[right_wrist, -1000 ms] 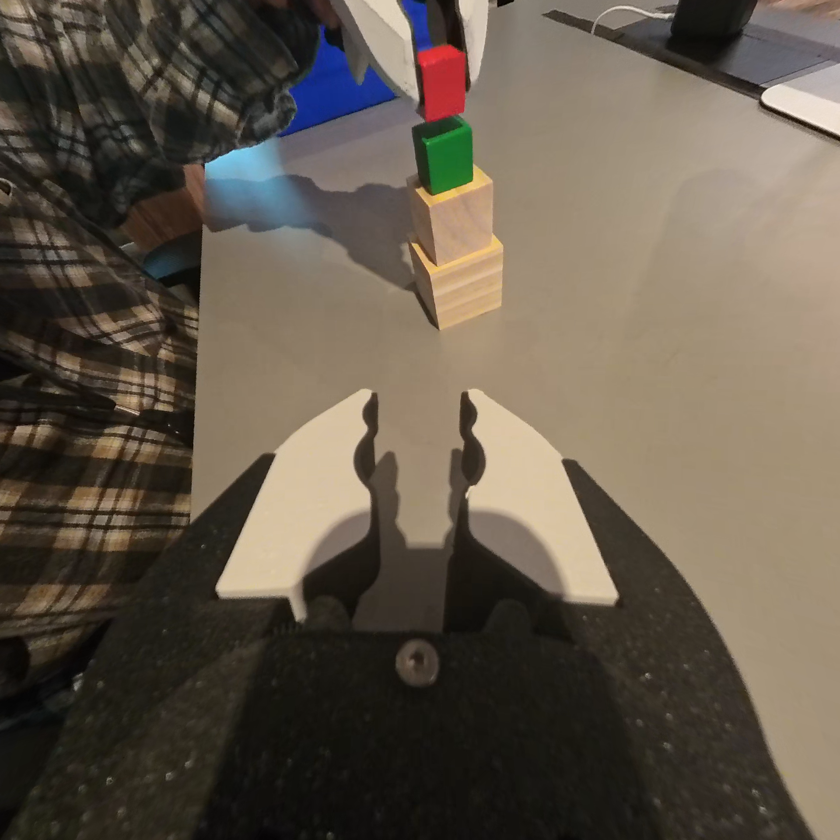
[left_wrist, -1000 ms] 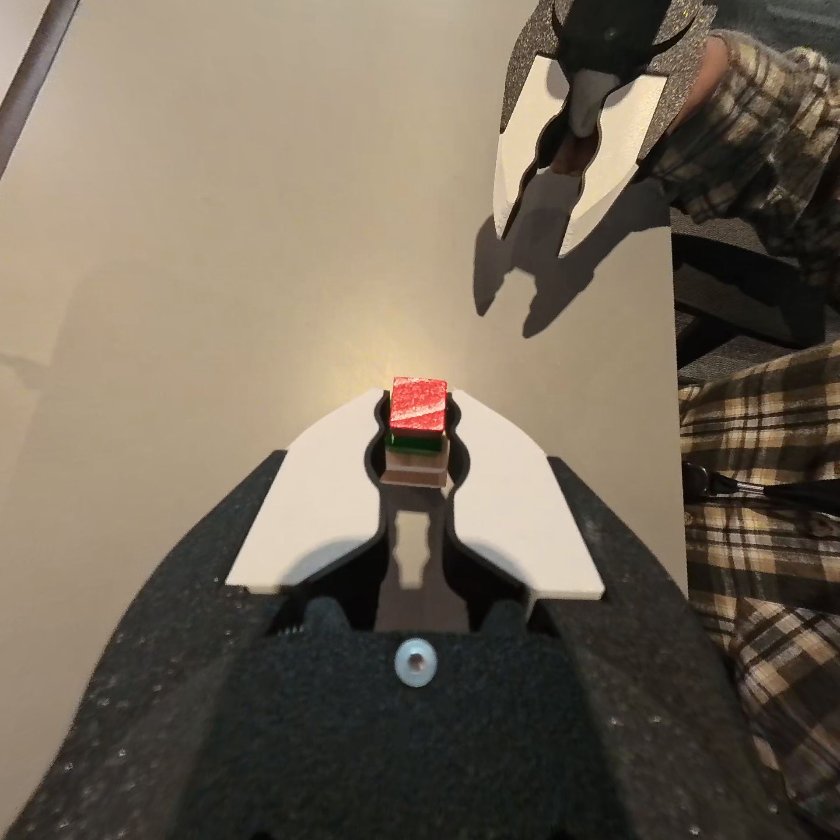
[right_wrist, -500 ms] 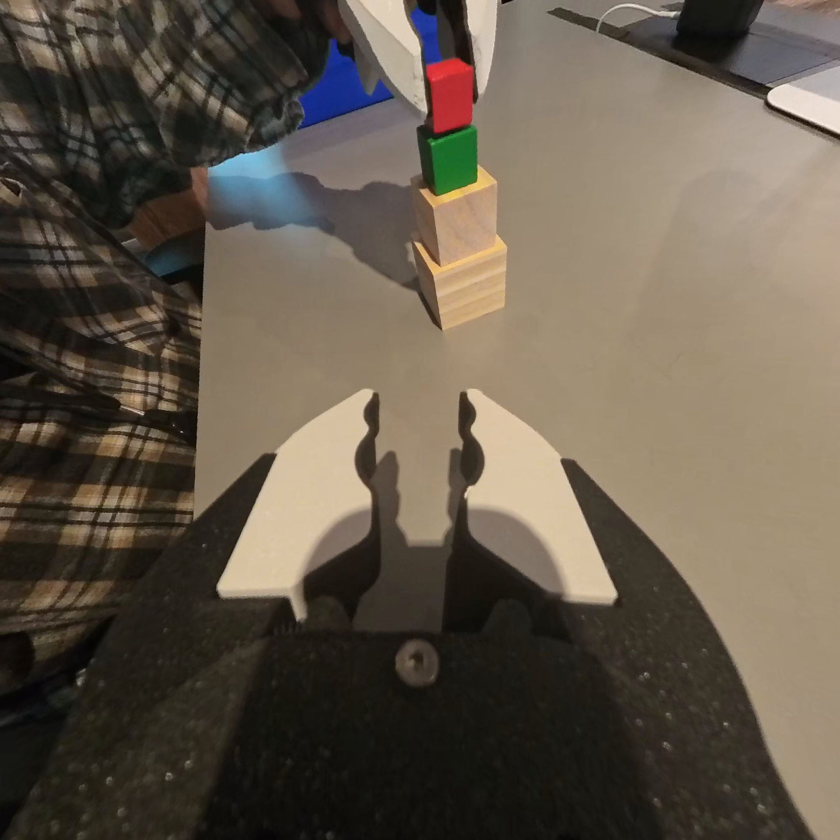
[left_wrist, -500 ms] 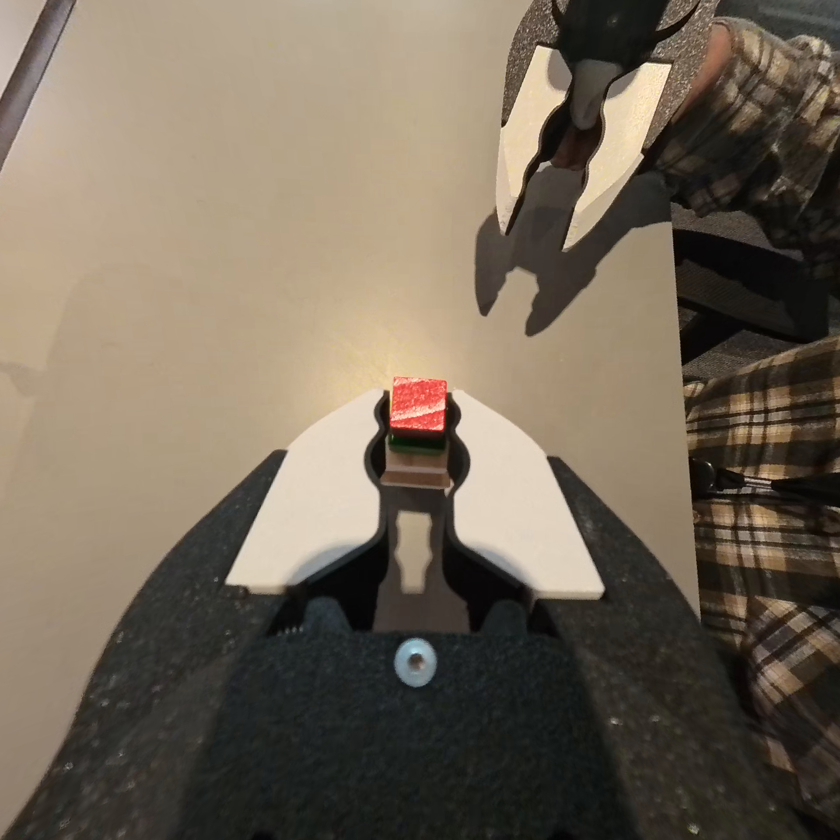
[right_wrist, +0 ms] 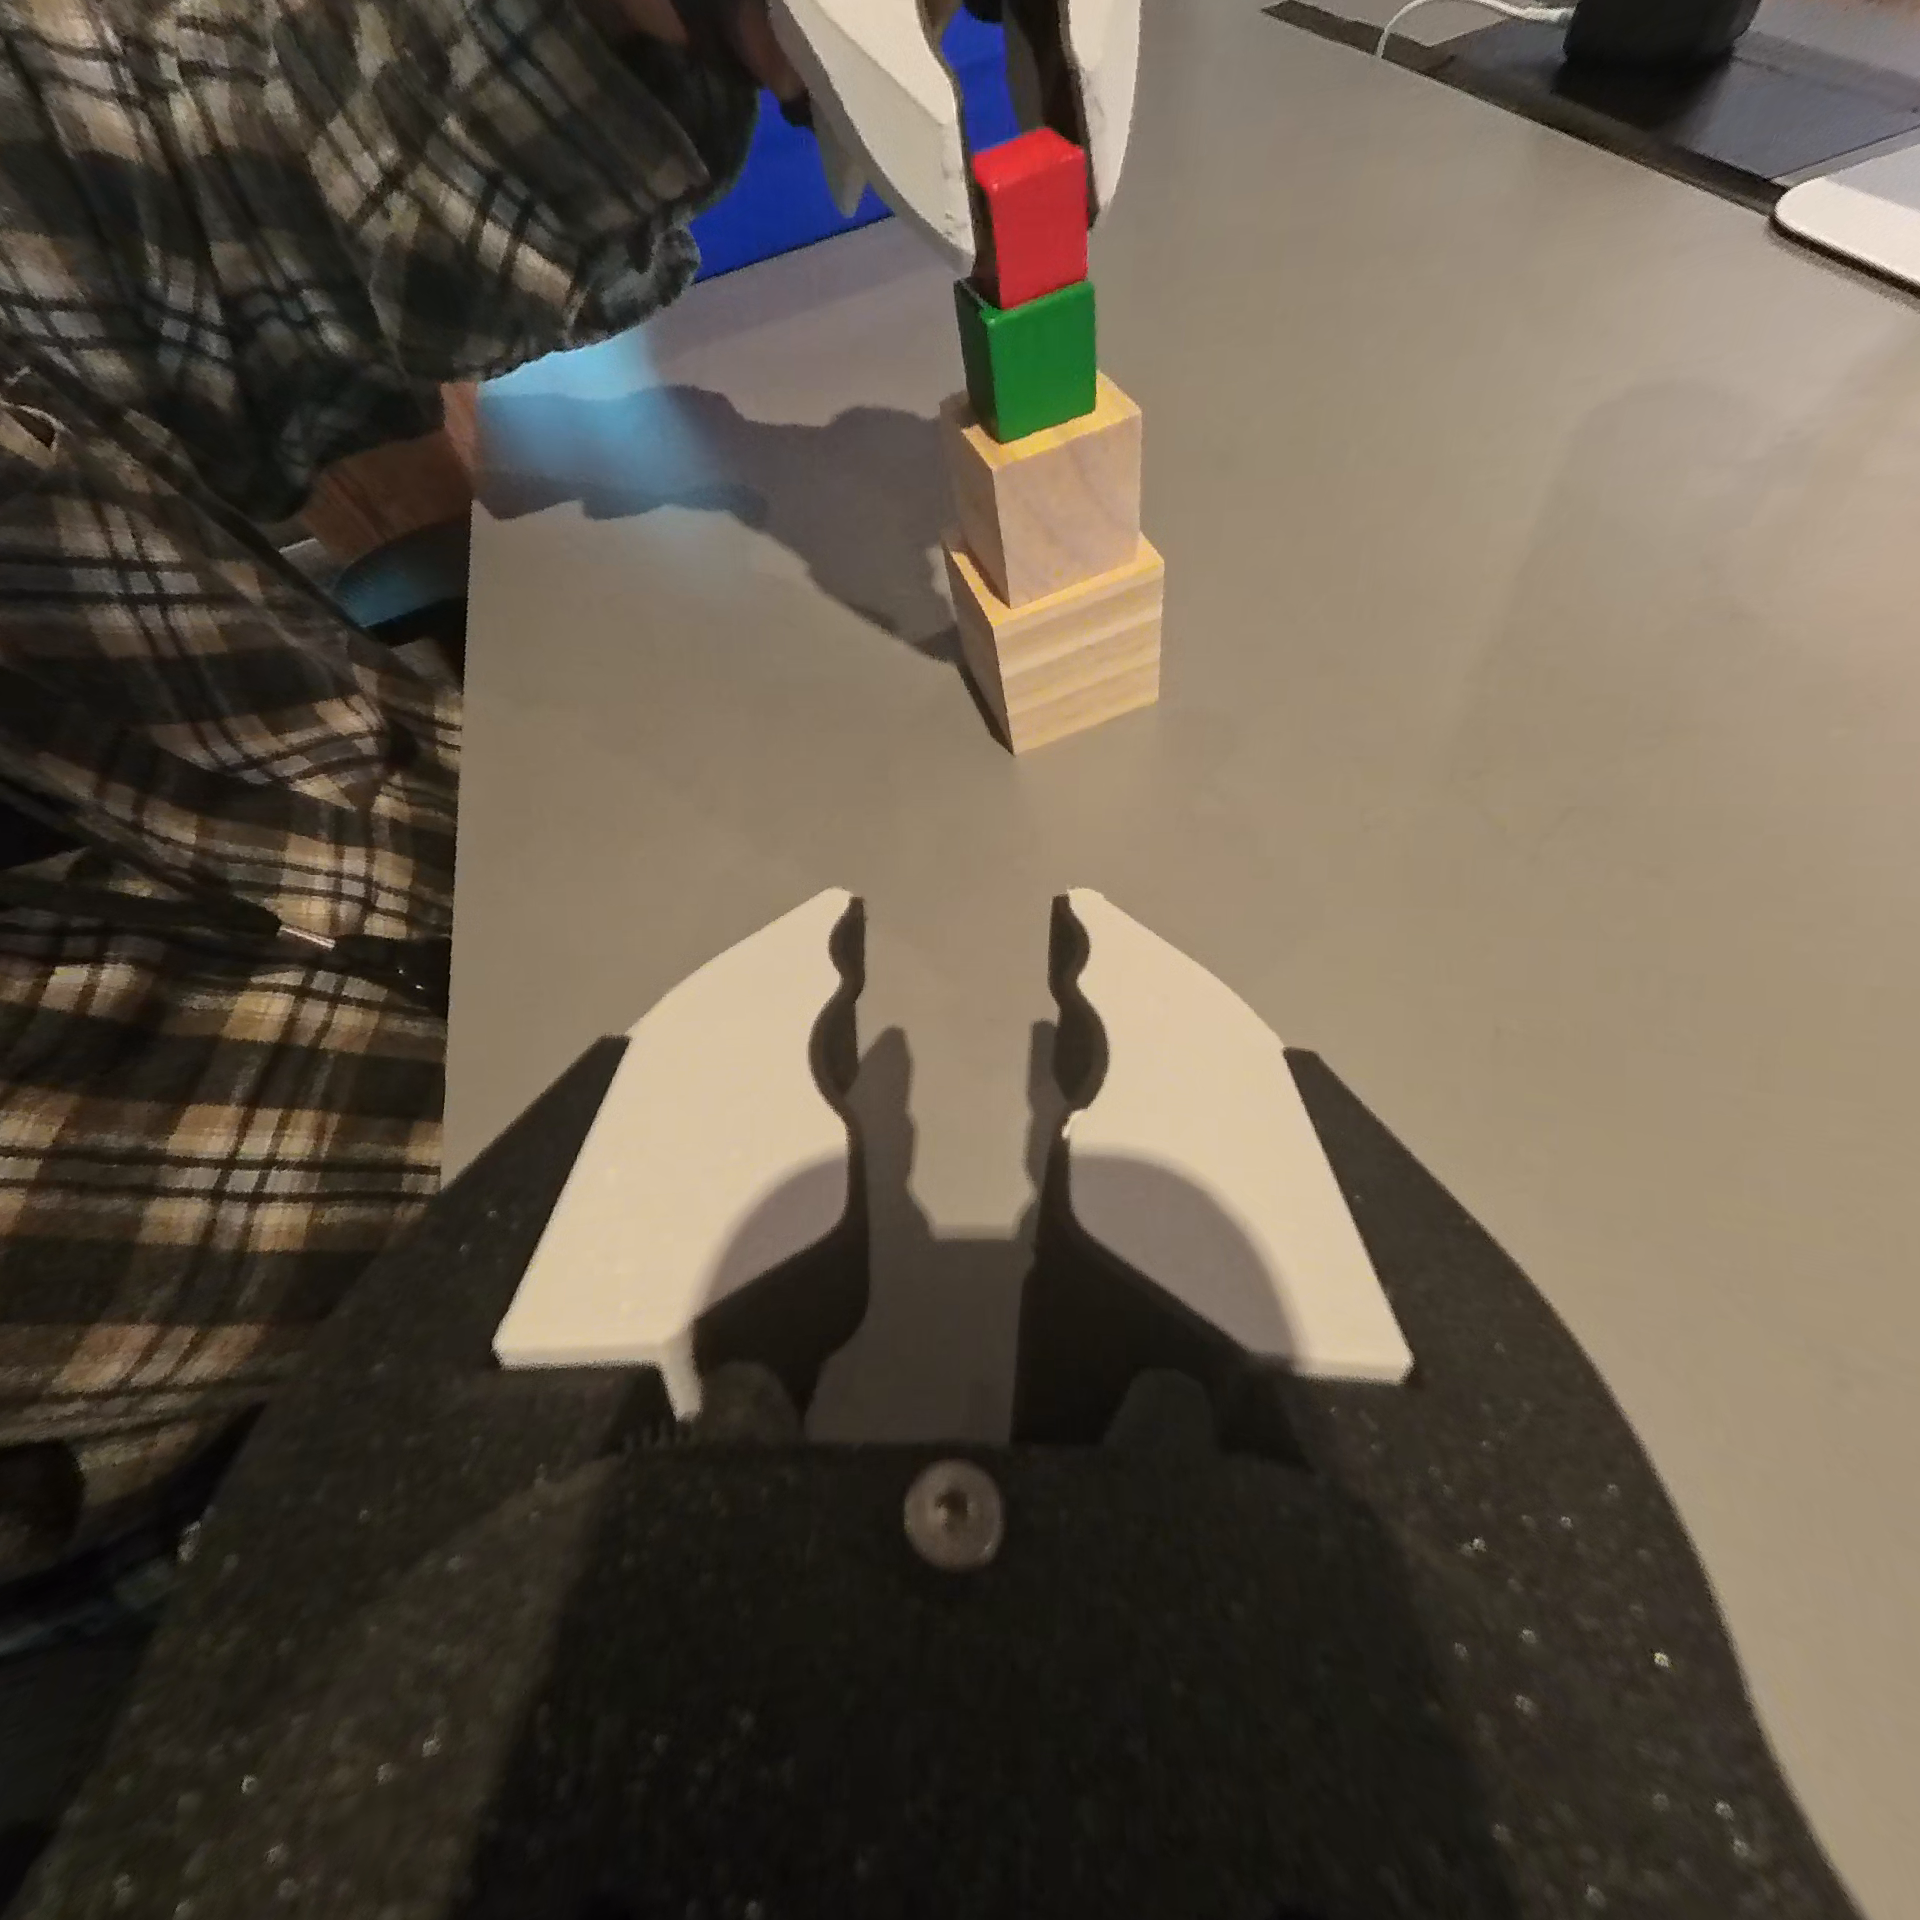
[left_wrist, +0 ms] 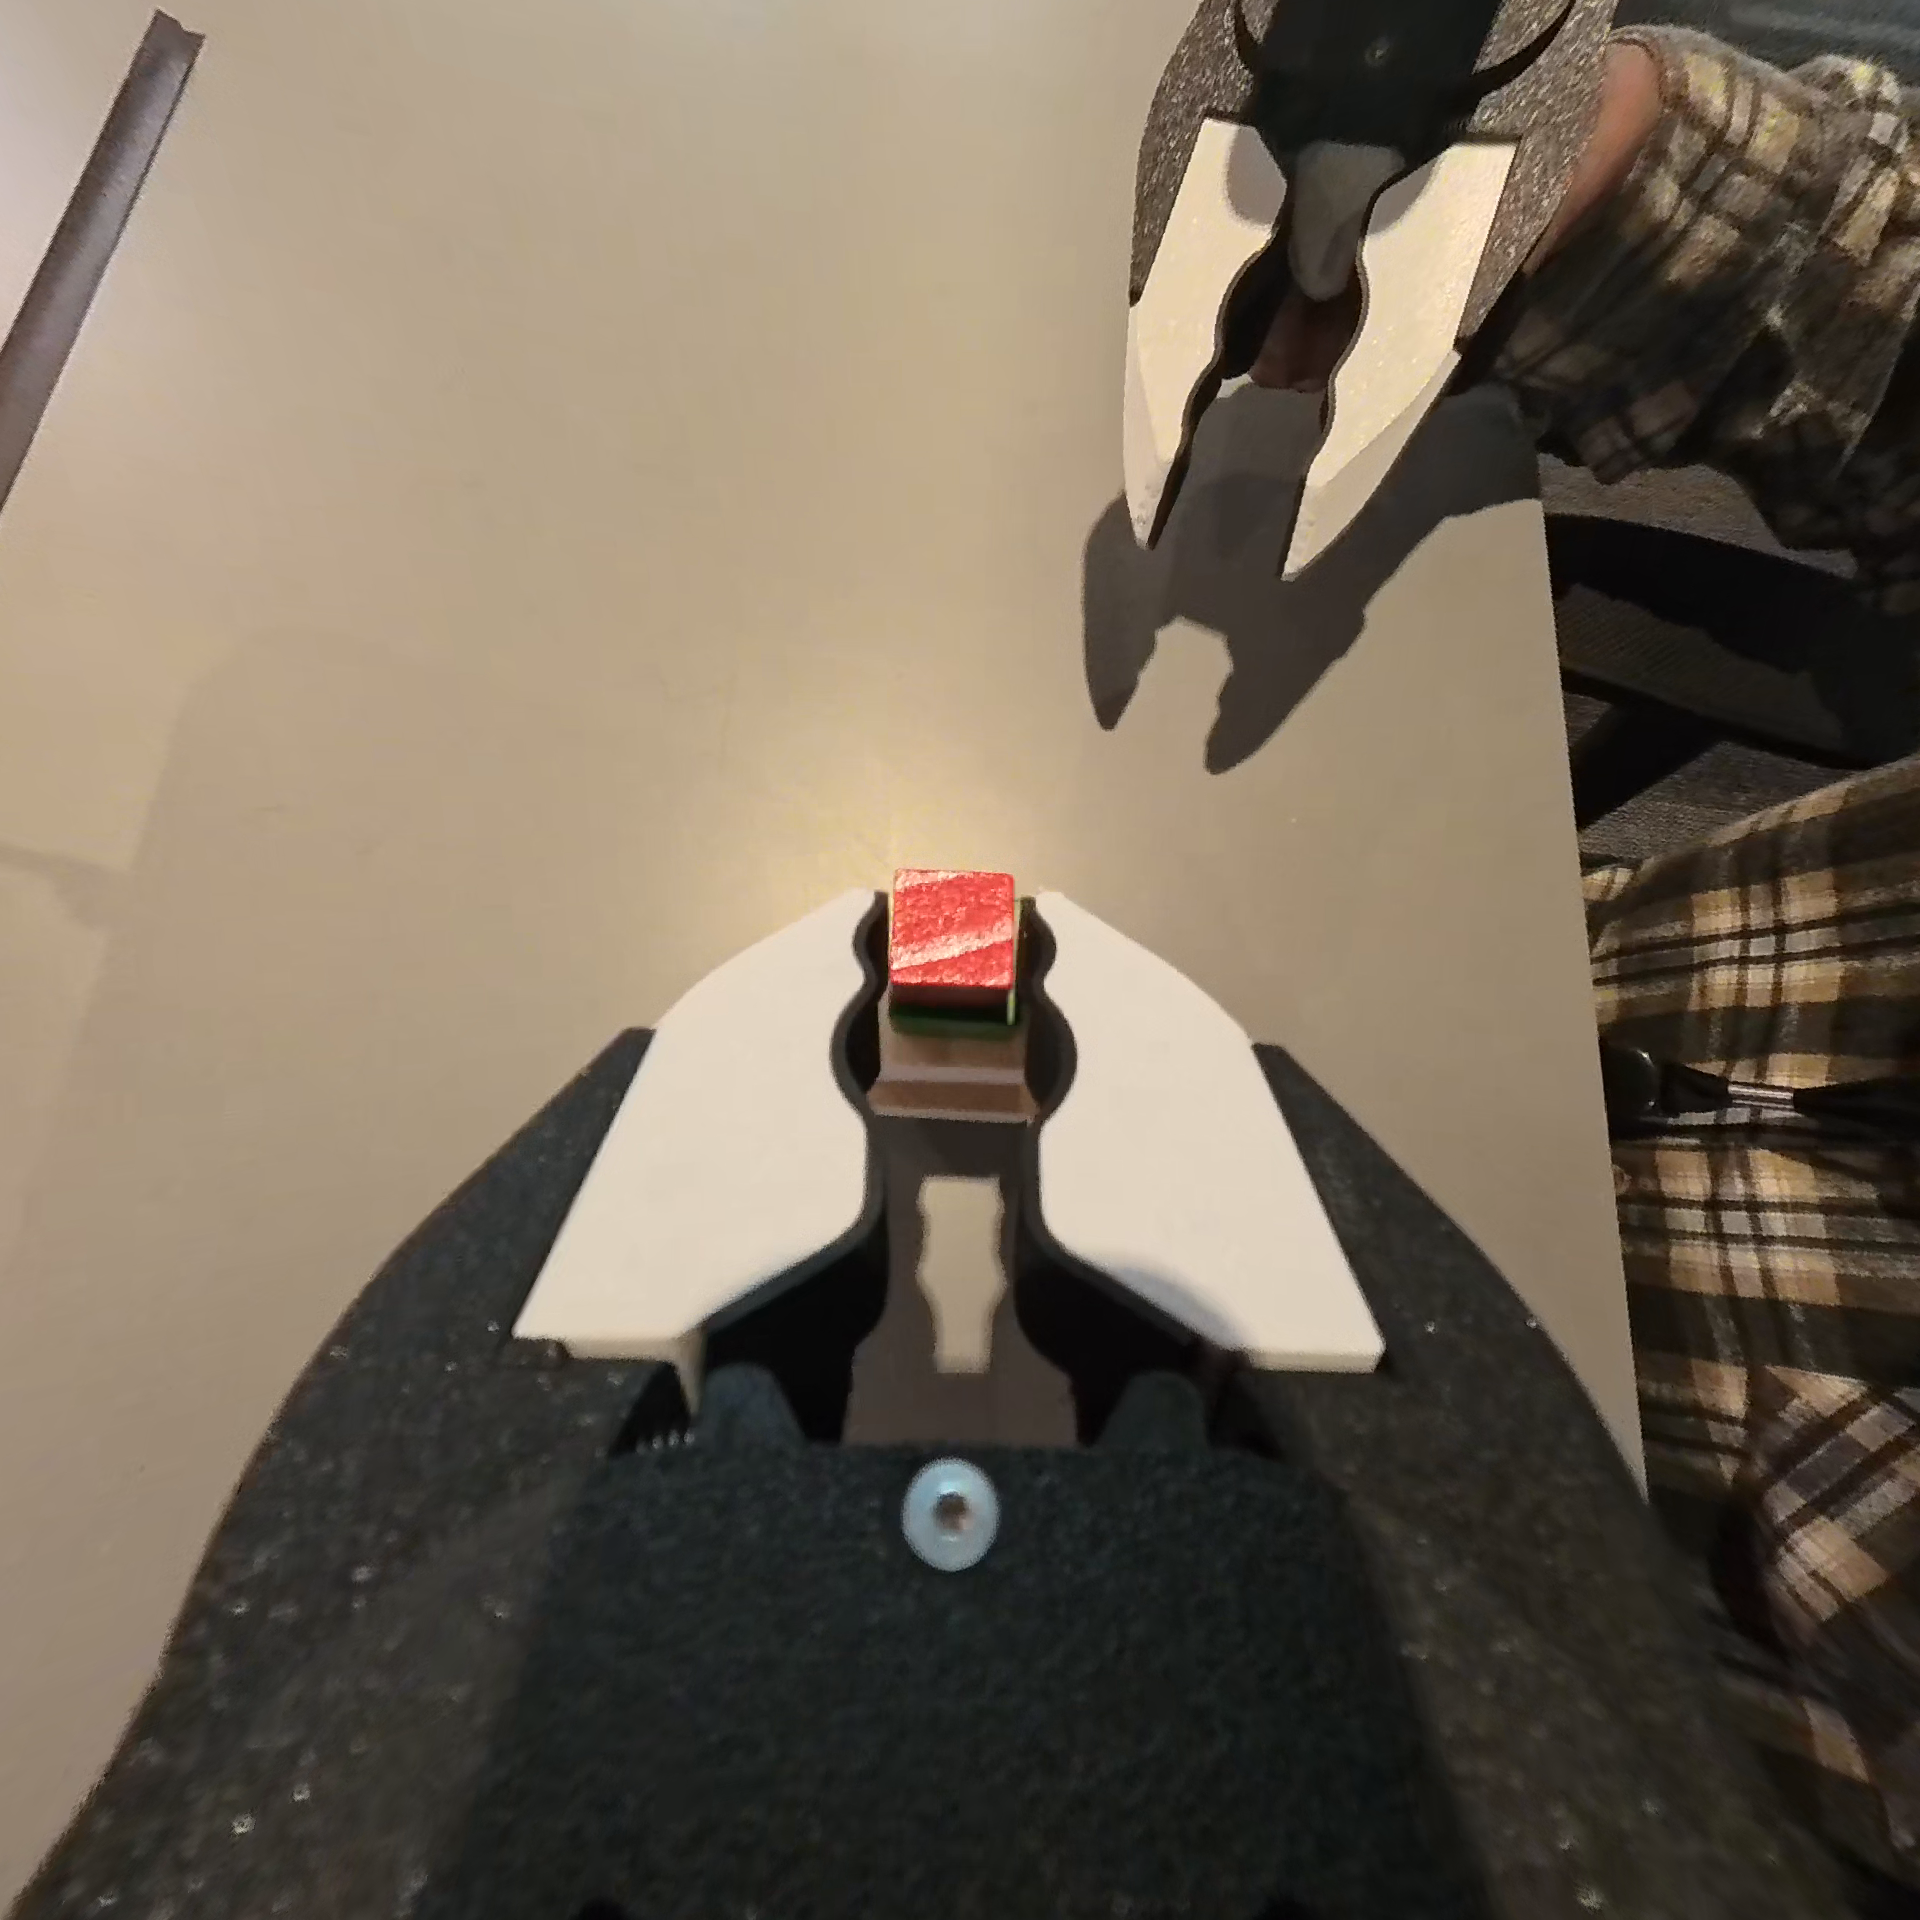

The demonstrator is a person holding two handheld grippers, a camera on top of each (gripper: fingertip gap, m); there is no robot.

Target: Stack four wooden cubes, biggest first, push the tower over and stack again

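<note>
The left gripper comes straight down over the tower, its jaws pinching the red cube; from the right wrist view that cube sits flush on the green cube, no gap showing between them, so I judge it placed but not let go; under the green one is a plain cube, and under that the big base cube, flat on the grey table; biggest at the bottom, smallest on top, so the order is right; the plain cube sits turned a little against the base, and the green one sits toward its left edge, yet the tower stands upright; the right gripper hangs near, well apart from the tower, jaws spread and holding nothing, and it shows again at far right in the left wrist view; a plaid sleeve fills the left side, and a blue thing lies beyond the table edge; as for progress, one four-cube stack is all but done, wanting only the release; whether this is the first build or the rebuild I cannot tell from here; if the first, the push and the whole second stacking are left; if the second, opening those jaws cleanly finishes it, and the risk is dragging the red cube off as they part.
</note>
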